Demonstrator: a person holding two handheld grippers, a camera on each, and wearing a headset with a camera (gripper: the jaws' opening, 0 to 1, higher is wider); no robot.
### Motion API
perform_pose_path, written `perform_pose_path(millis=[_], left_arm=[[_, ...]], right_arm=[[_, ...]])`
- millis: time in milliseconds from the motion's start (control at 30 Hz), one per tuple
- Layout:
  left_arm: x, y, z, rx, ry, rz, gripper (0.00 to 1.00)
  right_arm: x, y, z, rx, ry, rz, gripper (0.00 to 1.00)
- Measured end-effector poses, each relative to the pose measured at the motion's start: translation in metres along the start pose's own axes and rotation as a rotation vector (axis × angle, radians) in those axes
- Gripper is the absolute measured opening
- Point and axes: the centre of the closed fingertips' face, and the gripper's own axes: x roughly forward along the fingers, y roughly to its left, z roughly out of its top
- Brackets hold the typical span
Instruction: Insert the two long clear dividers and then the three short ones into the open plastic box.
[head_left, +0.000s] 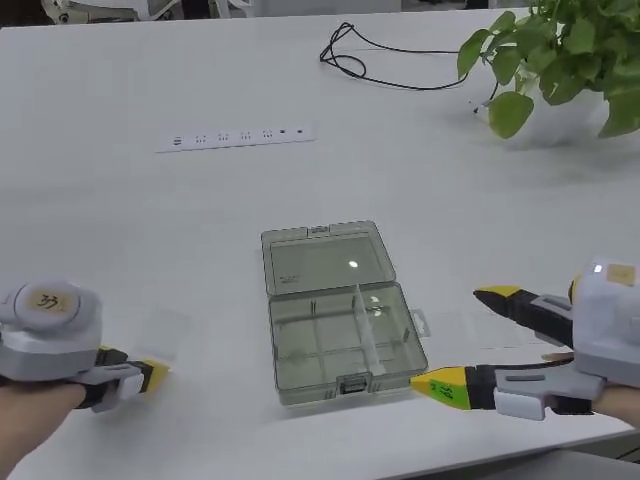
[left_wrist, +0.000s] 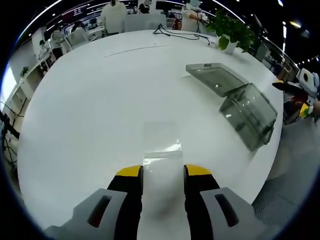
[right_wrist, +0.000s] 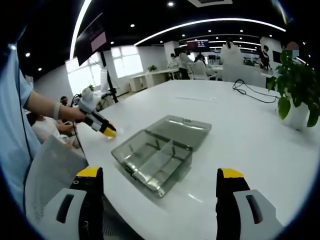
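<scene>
Head view shows a smoky-grey translucent plastic box (head_left: 300, 345) lying open at the middle of the white bench (head_left: 150, 230), its lid flat behind it and a clear divider (head_left: 366, 335) standing inside. The right gripper (head_left: 465, 340) sits just right of the box, its jaws spread wide. The left gripper (head_left: 140, 375) rests low at the bench's near left, well apart from the box. In the left gripper view its yellow-tipped jaws flank a short clear divider (left_wrist: 161, 150) lying flat on the bench; whether they pinch it cannot be told. A white power strip (head_left: 235, 137), a black cable (head_left: 370, 60) and a green potted plant (head_left: 560, 60) lie farther back.
</scene>
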Motion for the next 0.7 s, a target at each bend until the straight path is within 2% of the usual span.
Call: perform_pose_path(millis=[300, 400, 633, 700], left_arm=[[-0.001, -0.001, 0.003, -0.066, -0.031, -0.014, 0.30], [-0.002, -0.002, 0.005, -0.071, -0.042, -0.016, 0.30], [-0.008, -0.007, 0.020, -0.060, -0.080, -0.029, 0.30], [-0.011, -0.011, 0.029, -0.049, -0.104, -0.037, 0.30]], right_arm=[[0.002, 0.005, 0.001, 0.006, -0.001, 0.005, 0.94], [0.003, 0.006, 0.002, 0.009, -0.003, 0.005, 0.94], [0.006, 0.007, 0.002, 0.013, 0.000, 0.012, 0.93], [0.007, 0.008, 0.002, 0.017, -0.001, 0.013, 0.93]])
